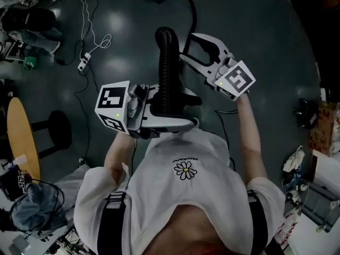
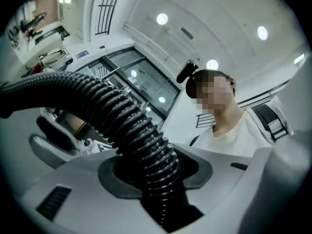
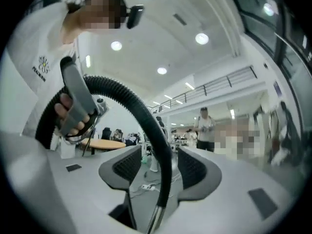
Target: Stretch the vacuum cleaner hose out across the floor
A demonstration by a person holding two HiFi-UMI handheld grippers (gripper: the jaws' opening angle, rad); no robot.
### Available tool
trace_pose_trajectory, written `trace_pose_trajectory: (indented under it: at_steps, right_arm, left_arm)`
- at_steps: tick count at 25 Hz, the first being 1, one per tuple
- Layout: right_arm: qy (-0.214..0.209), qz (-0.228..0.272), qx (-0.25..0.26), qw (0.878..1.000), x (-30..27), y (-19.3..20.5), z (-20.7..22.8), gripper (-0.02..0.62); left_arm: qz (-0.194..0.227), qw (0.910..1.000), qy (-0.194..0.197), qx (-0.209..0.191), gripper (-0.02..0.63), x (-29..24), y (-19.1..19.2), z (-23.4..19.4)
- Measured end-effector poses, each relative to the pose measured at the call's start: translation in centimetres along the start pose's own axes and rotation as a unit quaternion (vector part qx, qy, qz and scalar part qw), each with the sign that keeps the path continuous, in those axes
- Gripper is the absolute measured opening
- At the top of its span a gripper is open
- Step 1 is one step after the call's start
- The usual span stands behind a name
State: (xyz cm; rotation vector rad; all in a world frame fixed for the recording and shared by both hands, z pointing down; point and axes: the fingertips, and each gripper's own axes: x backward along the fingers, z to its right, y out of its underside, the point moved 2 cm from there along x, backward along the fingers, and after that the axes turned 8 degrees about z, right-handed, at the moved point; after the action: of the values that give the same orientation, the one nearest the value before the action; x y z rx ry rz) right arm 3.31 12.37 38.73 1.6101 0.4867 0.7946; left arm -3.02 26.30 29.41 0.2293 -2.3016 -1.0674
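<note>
Dark floor (image 1: 122,47) lies well below. The hose (image 1: 168,68) is held up by the chest, nothing stretched yet. Left gripper (image 1: 183,111) clamps its ribbed body; right gripper (image 1: 188,47), jaws apart, straddles the thinner stretch without pressing.

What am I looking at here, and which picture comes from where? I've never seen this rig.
No robot arm here: a person holds a two-jaw gripper in each hand. The head view looks steeply down from the person's head; the other two cameras ride on the grippers, looking along their jaws. The left gripper is clamped on the black ribbed vacuum hose. The right gripper has its jaws apart; the hose passes between them unpinched. Below is the dark floor, with a white power strip and a round wooden table at the left.
</note>
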Motion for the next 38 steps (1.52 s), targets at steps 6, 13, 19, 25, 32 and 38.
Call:
trace_pose_trajectory:
  at_steps: [6, 13, 19, 25, 32, 38]
  right_arm:
    - [-0.001, -0.234, -0.116, 0.965, 13.8, 15.0, -10.2, 0.218]
    - [-0.073, -0.437, -0.054, 0.895, 19.6, 26.0, -16.1, 0.218]
    - [-0.117, -0.476, -0.054, 0.870, 16.7, 30.8, -17.7, 0.218]
    - [-0.233, -0.524, -0.049, 0.818, 13.4, 38.7, -18.1, 0.218]
    - [-0.300, -0.519, 0.002, 0.800, 9.5, 43.9, -19.6, 0.221]
    - [-0.203, -0.559, 0.032, 0.804, 7.8, 42.2, -17.5, 0.163]
  left_arm:
    - [0.016, 0.9986, -0.046, -0.022, 0.167, 1.3, 2.4, 9.1]
    - [0.002, 0.9991, -0.015, -0.040, 0.167, 2.4, 4.3, 15.8]
    - [-0.028, 0.9974, 0.050, -0.044, 0.160, 2.2, 4.2, 21.0]
    - [-0.064, 0.9948, 0.078, -0.019, 0.152, 1.5, 2.4, 22.4]
    - [-0.063, 0.9932, 0.098, 0.001, 0.149, -0.5, 1.9, 22.8]
    - [-0.087, 0.9954, -0.016, 0.037, 0.149, 0.8, 2.4, 21.9]
